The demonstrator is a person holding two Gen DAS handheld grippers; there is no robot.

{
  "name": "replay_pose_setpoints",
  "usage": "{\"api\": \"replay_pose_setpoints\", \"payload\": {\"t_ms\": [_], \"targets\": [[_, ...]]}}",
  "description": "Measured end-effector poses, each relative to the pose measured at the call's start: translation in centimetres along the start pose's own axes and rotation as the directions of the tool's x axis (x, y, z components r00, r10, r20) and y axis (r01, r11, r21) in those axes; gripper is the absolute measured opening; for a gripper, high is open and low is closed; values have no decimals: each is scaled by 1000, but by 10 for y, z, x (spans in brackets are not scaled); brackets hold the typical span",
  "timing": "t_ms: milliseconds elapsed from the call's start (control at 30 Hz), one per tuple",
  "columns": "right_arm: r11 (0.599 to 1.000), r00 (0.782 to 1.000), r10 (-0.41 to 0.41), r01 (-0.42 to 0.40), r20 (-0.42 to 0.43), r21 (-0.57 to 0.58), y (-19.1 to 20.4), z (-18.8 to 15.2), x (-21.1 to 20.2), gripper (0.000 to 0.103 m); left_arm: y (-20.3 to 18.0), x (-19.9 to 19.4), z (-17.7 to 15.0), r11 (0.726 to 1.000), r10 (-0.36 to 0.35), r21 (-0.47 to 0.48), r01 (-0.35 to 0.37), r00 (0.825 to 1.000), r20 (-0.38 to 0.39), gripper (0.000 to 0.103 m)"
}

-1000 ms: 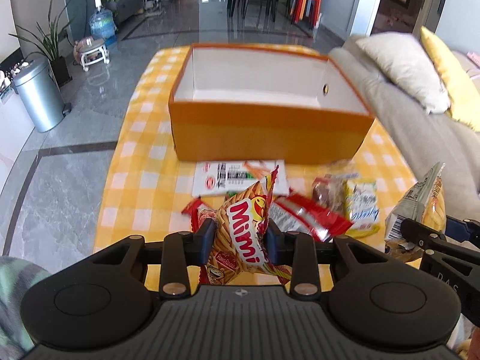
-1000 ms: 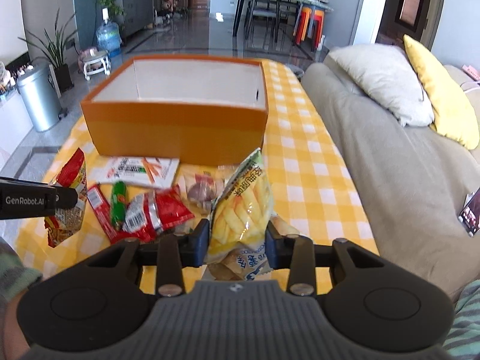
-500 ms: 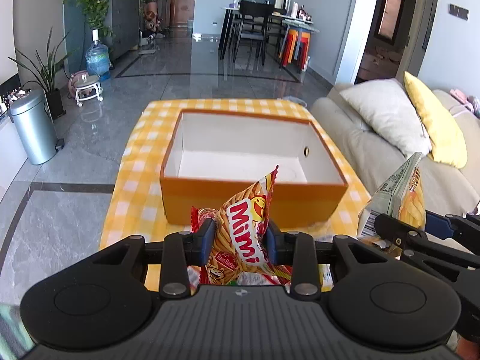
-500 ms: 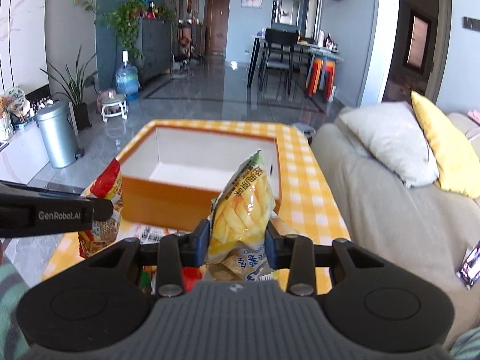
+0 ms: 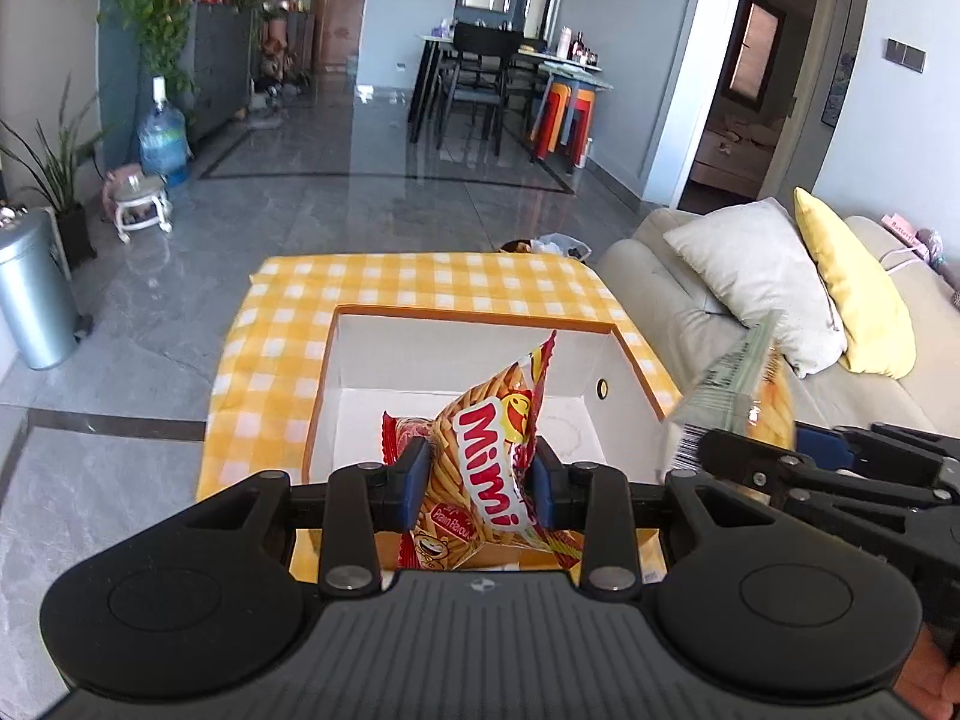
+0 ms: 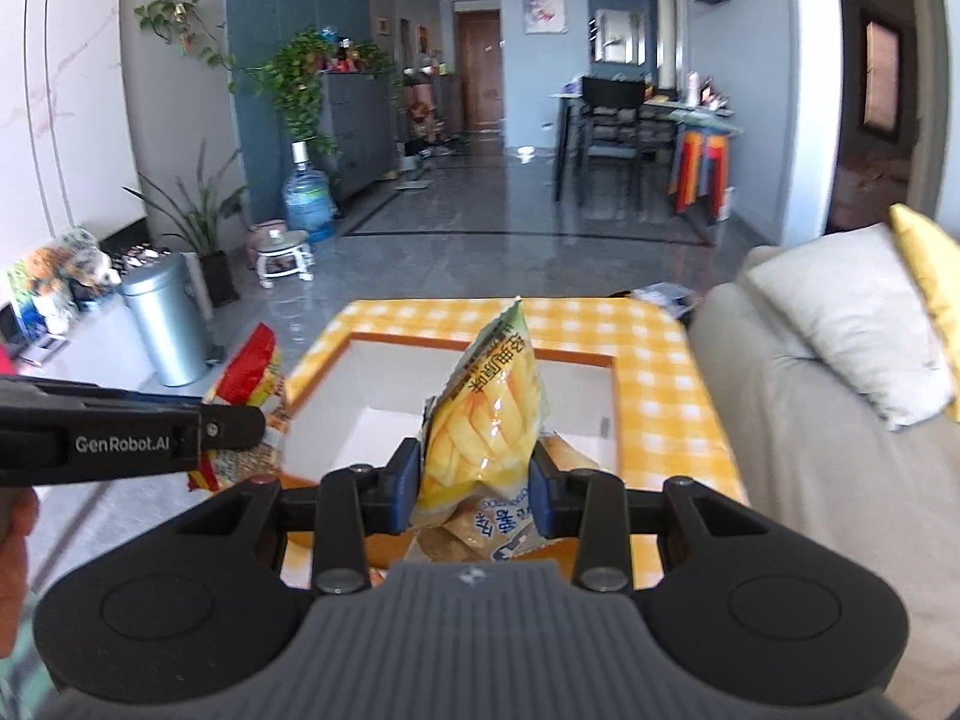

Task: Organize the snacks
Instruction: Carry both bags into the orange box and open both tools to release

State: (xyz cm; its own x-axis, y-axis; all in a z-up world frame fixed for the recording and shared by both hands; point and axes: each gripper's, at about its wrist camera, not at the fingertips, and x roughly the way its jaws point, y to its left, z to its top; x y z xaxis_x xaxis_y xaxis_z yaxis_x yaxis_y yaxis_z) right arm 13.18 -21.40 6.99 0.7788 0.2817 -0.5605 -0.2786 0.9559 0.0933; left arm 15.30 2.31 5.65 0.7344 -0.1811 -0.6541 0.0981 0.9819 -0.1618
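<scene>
Your left fingers [image 5: 415, 474] blue-padded on a red-and-orange Mimi packet [image 5: 486, 468] with white lettering, your right on a yellow-green chip bag [image 6: 489, 426], orange box [image 5: 462, 315] white inside, bench cloth [image 5: 282, 324] yellow-and-white check, silver bin [image 6: 165, 324]

The box [image 5: 624, 360] sits on the worktop [image 5: 282, 324], its open top up. The left hand-held gripper [image 5: 480, 477] holds the Mimi bag [image 5: 486, 468] over the box's near edge; just right of it the right hand-held gripper [image 6: 474, 480] holds a chip bag [image 6: 489, 420] over the same box. The sofa [image 5: 660, 276] stands right of the worktop, with two pillows [image 5: 756, 276] on it. A bin [image 5: 30, 294] stands on the floor to the left, and a dining table [image 5: 528, 66] is far behind.
</scene>
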Motion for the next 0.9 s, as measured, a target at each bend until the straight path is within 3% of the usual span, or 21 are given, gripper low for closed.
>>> {"api": "replay_pose_setpoints", "payload": {"t_ms": [100, 300, 567, 900], "targets": [[997, 997, 70, -70, -11, 32, -10, 19, 25, 34, 8, 15, 15, 1000, -1, -6, 1, 1000, -4, 38], [990, 992, 119, -115, -38, 79, -16, 34, 82, 34, 16, 50, 34, 1000, 10, 19, -10, 1000, -18, 38], [992, 969, 105, -87, -225, 87, -8, 12, 170, 34, 29, 107, 19, 996, 57, 76, -45, 984, -171, 38], [993, 925, 112, -94, -363, 65, -9, -7, 210, 34, 35, 130, 1, 993, 87, 103, -59, 952, -294, 38]]}}
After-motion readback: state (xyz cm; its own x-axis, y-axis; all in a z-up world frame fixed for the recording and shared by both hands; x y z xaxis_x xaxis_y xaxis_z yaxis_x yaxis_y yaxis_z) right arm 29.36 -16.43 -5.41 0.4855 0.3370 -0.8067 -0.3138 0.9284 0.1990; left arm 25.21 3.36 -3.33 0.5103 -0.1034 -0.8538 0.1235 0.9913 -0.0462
